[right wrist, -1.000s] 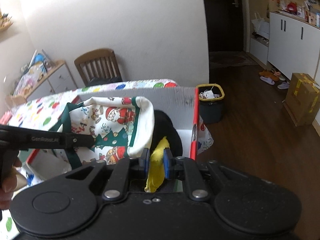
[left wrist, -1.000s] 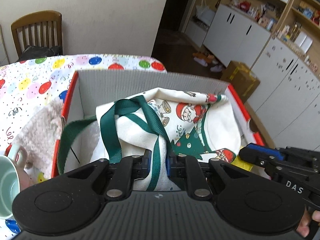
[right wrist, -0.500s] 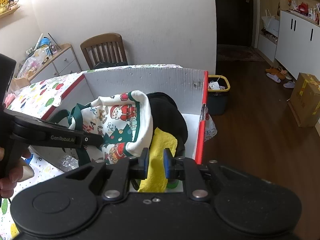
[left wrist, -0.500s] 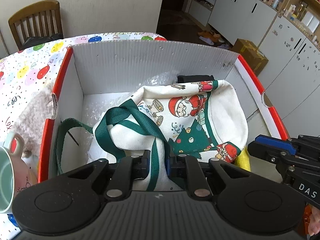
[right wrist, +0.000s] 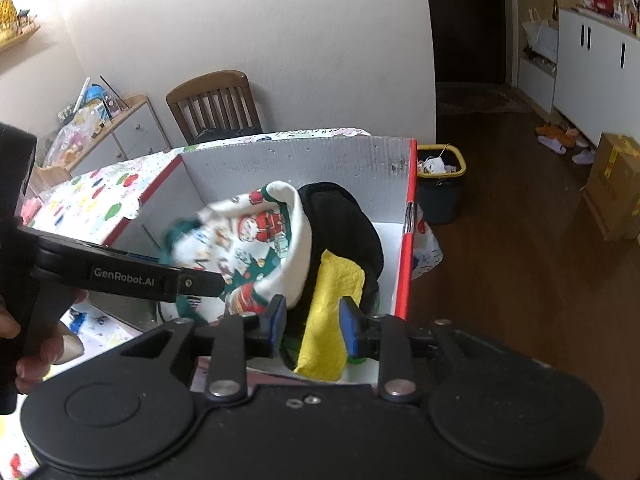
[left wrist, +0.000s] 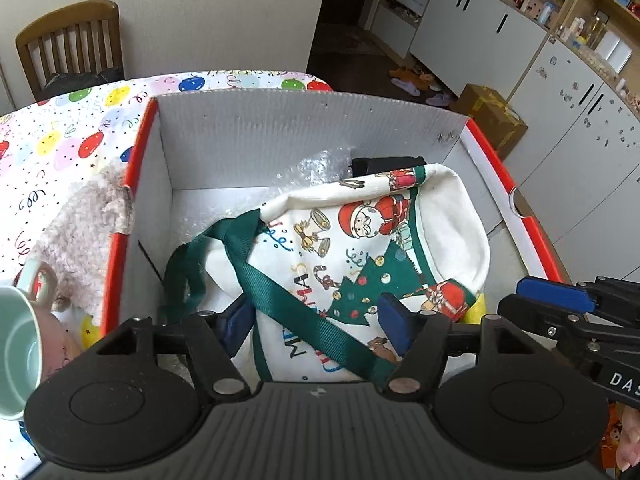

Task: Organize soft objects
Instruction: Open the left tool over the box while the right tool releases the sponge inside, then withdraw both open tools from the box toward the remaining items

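Plain cream wall [right wrist: 256, 32] across twelve o'clock, with a wooden chair [right wrist: 214, 106] against it. Dark doorway [right wrist: 468, 20] at one o'clock; dark wood floor [right wrist: 520, 248] from two to four o'clock. White cabinets [left wrist: 560, 128] beneath open shelves [left wrist: 592, 0] at two o'clock. Low drawer unit [right wrist: 120, 136] at ten o'clock. Even daylight.

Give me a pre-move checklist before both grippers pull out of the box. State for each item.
1. Left gripper free of the Christmas tote bag: ok, jaws opening, pads off the cloth.
2. Green strap clear of left fingers: not ok, it runs between them.
3. Right gripper free of the yellow cloth: ok, jaws opening, gaps both sides.
4. Bag inside the box: ok.
5. Black item settled in box: ok.
6. Grippers apart: ok.
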`<move>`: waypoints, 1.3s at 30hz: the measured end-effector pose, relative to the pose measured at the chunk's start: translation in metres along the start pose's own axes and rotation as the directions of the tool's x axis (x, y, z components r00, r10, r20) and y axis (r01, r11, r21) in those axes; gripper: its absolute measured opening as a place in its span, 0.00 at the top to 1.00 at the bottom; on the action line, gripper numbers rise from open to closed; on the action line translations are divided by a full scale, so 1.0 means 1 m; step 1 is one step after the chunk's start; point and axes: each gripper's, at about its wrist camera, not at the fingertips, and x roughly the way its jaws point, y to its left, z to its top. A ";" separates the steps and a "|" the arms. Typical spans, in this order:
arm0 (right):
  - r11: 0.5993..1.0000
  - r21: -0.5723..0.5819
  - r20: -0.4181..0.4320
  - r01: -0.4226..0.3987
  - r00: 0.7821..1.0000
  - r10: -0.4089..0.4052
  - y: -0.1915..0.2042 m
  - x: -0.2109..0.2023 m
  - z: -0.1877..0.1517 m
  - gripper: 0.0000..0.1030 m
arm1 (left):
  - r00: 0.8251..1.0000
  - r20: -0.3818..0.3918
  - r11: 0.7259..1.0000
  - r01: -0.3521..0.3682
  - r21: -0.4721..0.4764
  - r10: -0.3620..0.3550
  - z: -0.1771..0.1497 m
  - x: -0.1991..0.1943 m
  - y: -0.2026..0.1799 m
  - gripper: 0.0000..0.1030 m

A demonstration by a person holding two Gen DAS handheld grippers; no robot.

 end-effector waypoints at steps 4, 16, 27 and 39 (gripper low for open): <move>1.000 0.011 0.008 -0.007 1.000 0.007 0.001 -0.007 0.001 0.61 | 1.000 0.028 1.000 0.007 0.006 -0.007 -0.002 -0.013 0.002 0.35; 0.999 0.030 0.053 -0.017 0.999 0.015 0.013 -0.032 0.002 0.42 | 0.991 0.132 0.998 0.031 0.049 -0.037 -0.013 -0.067 0.000 0.30; 1.000 0.001 0.132 -0.021 0.991 0.021 0.047 -0.063 -0.002 0.30 | 0.970 0.235 0.997 0.039 0.064 -0.053 -0.038 -0.123 0.010 0.27; 0.998 -0.057 0.222 -0.026 0.974 0.038 0.106 -0.088 -0.017 0.08 | 0.946 0.325 0.999 -0.001 0.036 -0.011 -0.084 -0.178 0.053 0.21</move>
